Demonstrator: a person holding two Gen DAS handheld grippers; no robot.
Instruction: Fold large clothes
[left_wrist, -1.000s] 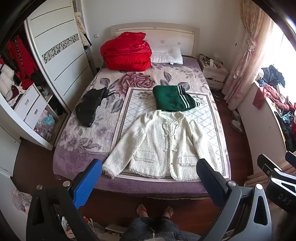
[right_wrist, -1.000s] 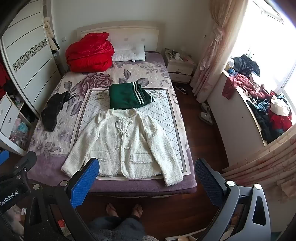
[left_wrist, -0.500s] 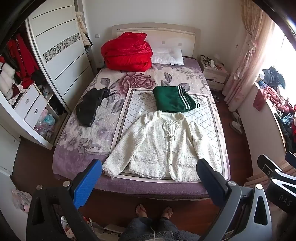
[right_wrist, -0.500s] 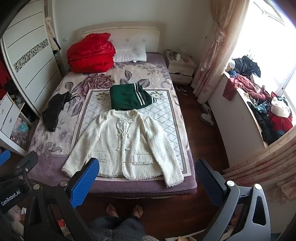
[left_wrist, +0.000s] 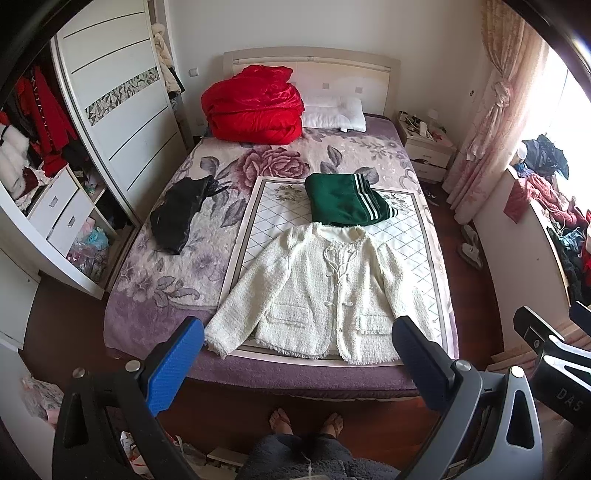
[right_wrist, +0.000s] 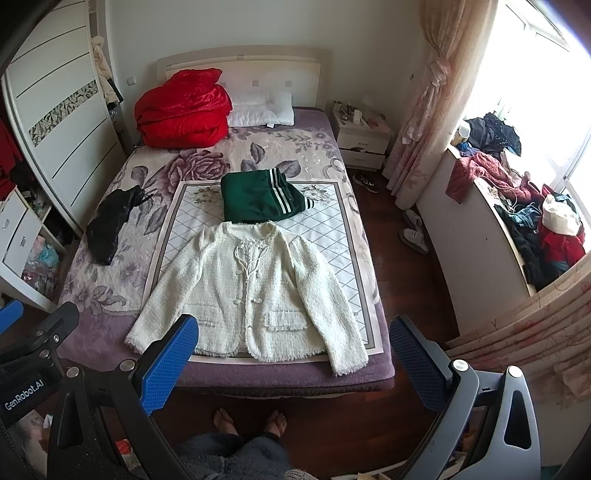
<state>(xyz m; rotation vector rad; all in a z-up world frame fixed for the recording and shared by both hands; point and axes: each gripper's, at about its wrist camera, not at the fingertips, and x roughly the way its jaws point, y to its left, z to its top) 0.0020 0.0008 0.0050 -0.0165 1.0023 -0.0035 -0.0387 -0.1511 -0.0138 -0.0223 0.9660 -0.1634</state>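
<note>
While both grippers, left (left_wrist: 295, 362) and right (right_wrist: 291, 360), gape empty, jacket (left_wrist: 325, 291) lies ahead, hem nearest, collar far.

Bedroom with pale walls and dark wood floor (right_wrist: 402, 280). Bed (left_wrist: 155, 306) in the middle under a purple floral cover, pale headboard (left_wrist: 314, 59) against the far wall. White sliding wardrobe (left_wrist: 118, 92) along the left, one side open with drawers (left_wrist: 55, 210) below. White nightstand (right_wrist: 364, 142) just beside the bed on the right, cluttered on top. Pink curtain (right_wrist: 432, 99) tied back next to a bright window (right_wrist: 543, 81). Strong daylight from the right. White ledge (right_wrist: 476, 236) under the window.
</note>
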